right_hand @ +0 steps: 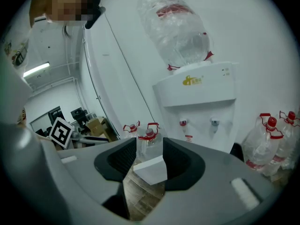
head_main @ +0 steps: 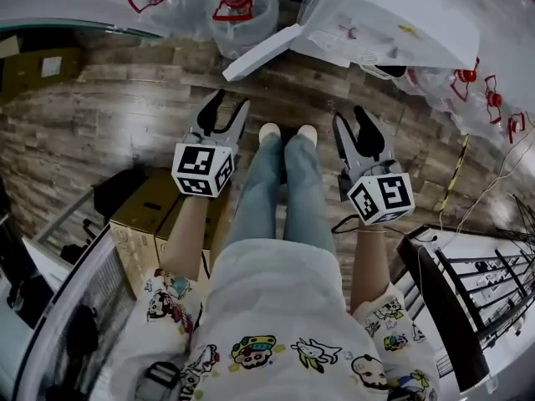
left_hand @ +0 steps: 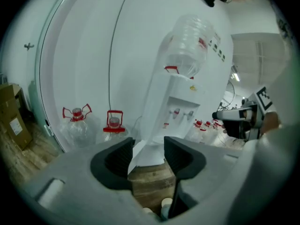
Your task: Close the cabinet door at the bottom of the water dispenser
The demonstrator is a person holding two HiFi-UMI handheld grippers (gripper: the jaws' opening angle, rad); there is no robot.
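The white water dispenser (right_hand: 197,93) stands ahead with a clear bottle (right_hand: 176,27) upside down on top. Its bottom cabinet door (head_main: 261,52) swings out open over the wooden floor; the door (right_hand: 151,168) shows low between the right jaws, some way off. My left gripper (head_main: 227,107) and right gripper (head_main: 351,119) hang on either side of the person's legs, short of the dispenser (head_main: 435,32). Both are open with nothing between the jaws. In the left gripper view the dispenser (left_hand: 173,111) and its door (left_hand: 140,153) lie beyond the left gripper (left_hand: 147,149).
Empty red-capped water bottles stand left of the dispenser (left_hand: 75,118), (head_main: 242,7) and to its right (right_hand: 267,139). Cardboard boxes (head_main: 150,215) sit by the person's left side. A dark rack (head_main: 468,282) stands at the right.
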